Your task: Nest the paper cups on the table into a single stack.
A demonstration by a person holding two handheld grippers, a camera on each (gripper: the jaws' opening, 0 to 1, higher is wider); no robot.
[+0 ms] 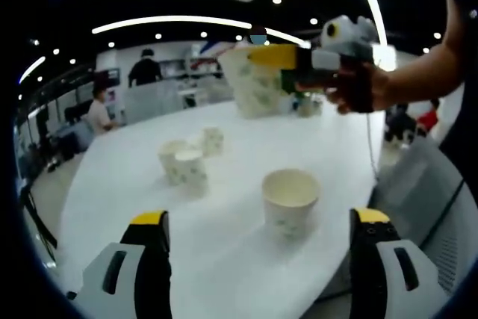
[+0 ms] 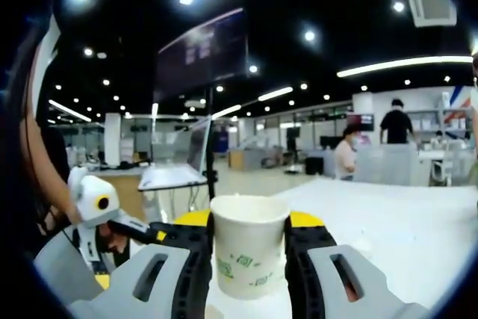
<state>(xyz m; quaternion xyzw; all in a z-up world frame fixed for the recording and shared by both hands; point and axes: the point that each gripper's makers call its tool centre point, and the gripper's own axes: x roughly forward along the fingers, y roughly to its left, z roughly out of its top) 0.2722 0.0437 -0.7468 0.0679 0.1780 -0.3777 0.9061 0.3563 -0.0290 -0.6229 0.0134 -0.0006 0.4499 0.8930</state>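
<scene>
A white paper cup (image 1: 290, 201) with green print stands upright on the white table (image 1: 112, 199), just ahead of my left gripper (image 1: 260, 218), whose jaws are open wide and hold nothing. Three more cups (image 1: 190, 162) stand close together farther back on the left. My right gripper (image 1: 299, 61) reaches in from the right, held by a hand above the table's far side, shut on another paper cup (image 1: 254, 80). In the right gripper view that cup (image 2: 246, 248) sits upright between the jaws of the right gripper (image 2: 249, 219). The left gripper (image 2: 127, 225) appears at lower left.
The table's rounded edge (image 1: 351, 207) runs close on the right of the near cup. A dark screen on a stand (image 2: 202, 54) rises beyond the table (image 2: 418, 222). People (image 1: 146, 69) sit and stand at desks in the office behind.
</scene>
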